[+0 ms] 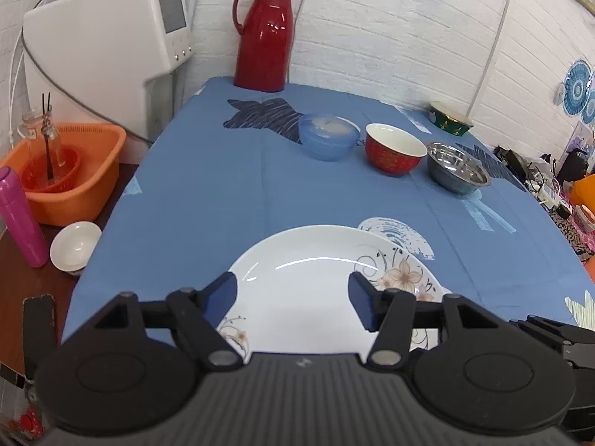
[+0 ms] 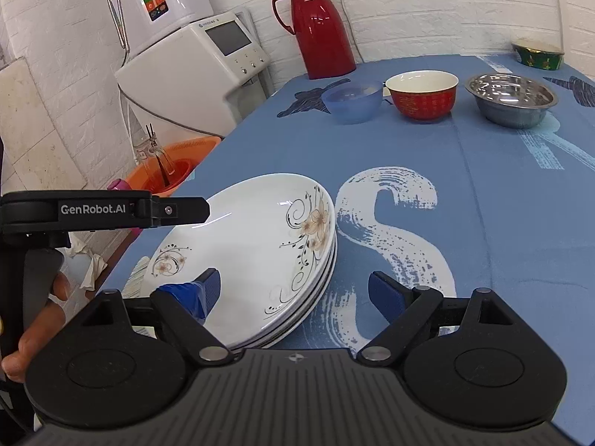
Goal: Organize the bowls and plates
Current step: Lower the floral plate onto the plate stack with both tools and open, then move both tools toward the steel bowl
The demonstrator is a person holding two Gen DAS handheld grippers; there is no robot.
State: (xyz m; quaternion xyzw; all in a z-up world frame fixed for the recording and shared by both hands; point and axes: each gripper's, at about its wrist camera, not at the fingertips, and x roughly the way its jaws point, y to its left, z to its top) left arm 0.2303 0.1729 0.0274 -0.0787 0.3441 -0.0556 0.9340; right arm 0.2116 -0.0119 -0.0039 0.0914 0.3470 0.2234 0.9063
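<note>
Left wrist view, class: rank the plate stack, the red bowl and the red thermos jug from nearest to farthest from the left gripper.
1. Plate stack, directly under the open left gripper.
2. Red bowl, mid-table, ahead and right.
3. Red thermos jug, at the table's far edge by the wall.

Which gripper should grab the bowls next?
Probably the right gripper: it is open and empty beside the plate stack, facing the red bowl. The left gripper hangs over the plates.

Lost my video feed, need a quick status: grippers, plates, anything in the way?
Both hand-held grippers open: left, right. Plate stack on table, ungripped. Three bowls lined up beyond; path clear.
</note>
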